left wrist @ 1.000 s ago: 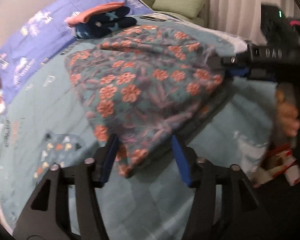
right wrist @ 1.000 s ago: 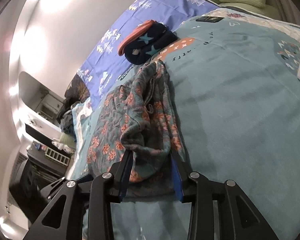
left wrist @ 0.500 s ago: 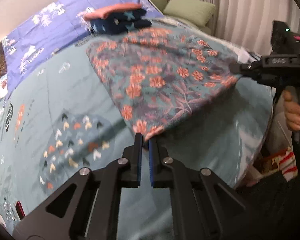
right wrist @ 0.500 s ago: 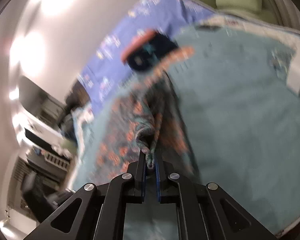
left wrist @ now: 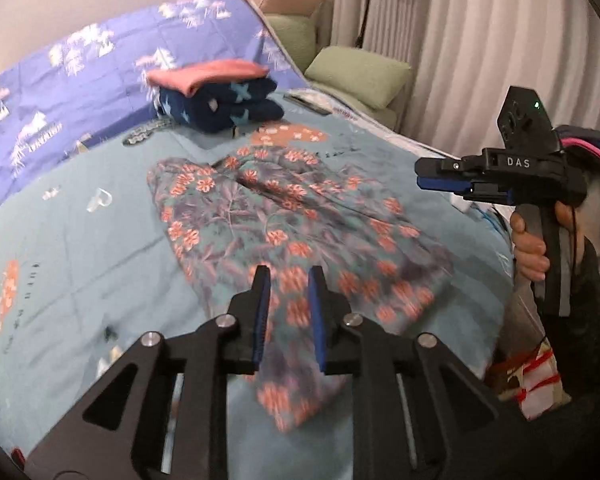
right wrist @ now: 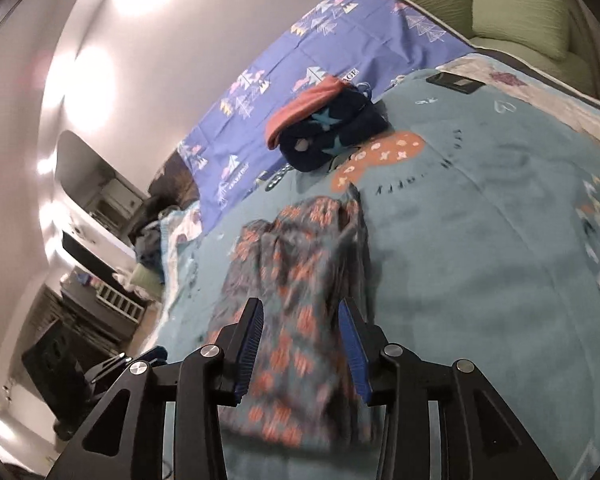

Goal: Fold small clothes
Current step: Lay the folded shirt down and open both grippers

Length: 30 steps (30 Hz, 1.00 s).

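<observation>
Two grippers of mine hang over the teal bedspread (left wrist: 80, 240), which fills most of both views, with a purple sheet (left wrist: 80, 80) along its far side. On the spread lies the floral garment (left wrist: 284, 232), teal with orange flowers, resting flat apart from a few wrinkles. Its long axis runs from the near edge of the bed, just below my tools, away toward the folded stack (left wrist: 216, 96) of navy star-print cloth topped with a pink piece. That stack sits beyond the garment's far end, close to it; I cannot tell if they touch. In the right wrist view the garment (right wrist: 296, 300) reads as a narrow strip going straight ahead and slightly right. My left gripper (left wrist: 288, 276) has just been opening: its blue pads stand a little apart above the cloth, nothing pinched between them. My right gripper (right wrist: 300, 312) has likewise just been opening, its jaws spread wider, the fabric lying beneath them and not clamped. My right hand (left wrist: 532, 248) grips its handle at the bed's edge
</observation>
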Motion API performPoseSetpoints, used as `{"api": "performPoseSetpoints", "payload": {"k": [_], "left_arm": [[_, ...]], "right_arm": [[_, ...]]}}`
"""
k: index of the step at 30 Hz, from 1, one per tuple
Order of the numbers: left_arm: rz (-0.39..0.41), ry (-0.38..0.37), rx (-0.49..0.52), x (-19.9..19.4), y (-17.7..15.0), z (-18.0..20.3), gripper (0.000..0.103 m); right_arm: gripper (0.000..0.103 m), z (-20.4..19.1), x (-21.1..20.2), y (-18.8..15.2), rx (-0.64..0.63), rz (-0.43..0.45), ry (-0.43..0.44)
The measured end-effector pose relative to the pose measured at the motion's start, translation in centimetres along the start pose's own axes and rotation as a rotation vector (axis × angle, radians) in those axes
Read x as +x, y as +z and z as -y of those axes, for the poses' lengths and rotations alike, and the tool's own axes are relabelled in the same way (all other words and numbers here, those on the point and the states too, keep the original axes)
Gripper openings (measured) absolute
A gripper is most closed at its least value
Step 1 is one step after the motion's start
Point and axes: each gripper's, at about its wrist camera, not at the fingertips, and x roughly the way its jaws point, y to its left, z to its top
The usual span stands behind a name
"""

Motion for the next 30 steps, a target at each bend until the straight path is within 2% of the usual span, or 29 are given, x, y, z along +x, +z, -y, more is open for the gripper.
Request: {"api": "performPoseSetpoints", "payload": {"k": [4,7,8,9,10,11,13,16,17,18,19,20,21,22,24,25,28,30], "left_arm": [[-0.056,-0.012,-0.026,3.9,0.8,-0.9,0.021],[-0.071,0.006,-0.019,5.5,0.9,-1.1,0.032],[-0.079,0.007,-0.02,6.0,0.7,-1.3,0.032],[-0.089,-0.001,-0.029,6.4,0.5,-1.6,0.032],[-0.096,-0.011,-0.041,6.7,0.4,-1.8,0.032],[-0.101,-0.024,-0.061,7.0,0.2,-2.2,0.032],[-0.098,-0.045,-0.09,7.2,-0.1,-2.7,0.032],[-0.078,-0.067,-0.107,7.1,-0.5,-3.0,0.032],[-0.073,-0.068,-0.104,7.0,-0.6,-2.9,0.032],[-0.07,-0.067,-0.097,7.0,-0.7,-2.9,0.032],[-0.069,-0.065,-0.092,7.0,-0.6,-2.8,0.032],[-0.069,-0.063,-0.087,7.0,-0.6,-2.7,0.033],[-0.07,-0.061,-0.083,7.0,-0.6,-2.7,0.033],[-0.071,-0.062,-0.082,7.0,-0.6,-2.6,0.033],[-0.068,-0.067,-0.083,7.0,-0.6,-2.7,0.033],[-0.066,-0.072,-0.085,6.9,-0.7,-2.8,0.033],[-0.064,-0.083,-0.089,6.9,-0.7,-3.0,0.033],[-0.065,-0.089,-0.089,6.9,-0.7,-3.1,0.034]], "right_arm": [[0.04,0.9,3.5,1.8,0.022,-0.062,0.003],[0.04,1.7,6.0,2.9,0.037,-0.09,-0.036],[0.037,2.0,6.4,3.0,0.043,-0.101,-0.033],[0.018,2.3,6.9,3.3,0.052,-0.11,-0.018],[0.007,2.4,7.1,3.5,0.051,-0.108,0.001],[0.005,2.3,7.0,3.7,0.049,-0.092,0.018],[0.005,1.0,5.4,4.1,-0.011,0.008,0.112],[0.005,-1.8,2.3,4.1,-0.168,0.152,0.233],[0.009,-2.3,1.9,4.3,-0.211,0.175,0.209],[0.023,-2.3,2.4,4.9,-0.236,0.179,0.086],[0.03,-1.7,3.4,5.5,-0.229,0.165,-0.029],[0.033,-0.9,4.4,6.1,-0.198,0.137,-0.082],[0.033,0.1,5.4,6.7,-0.156,0.086,-0.076],[0.033,1.6,7.1,7.3,-0.09,-0.013,0.017],[0.033,2.8,9.1,7.7,-0.025,-0.096,0.095],[0.033,3.0,10.2,7.9,-0.022,-0.127,0.101],[0.042,3.3,12.8,8.6,-0.04,-0.201,0.075],[0.045,3.5,14.5,8.8,-0.017,-0.264,0.138]]}}
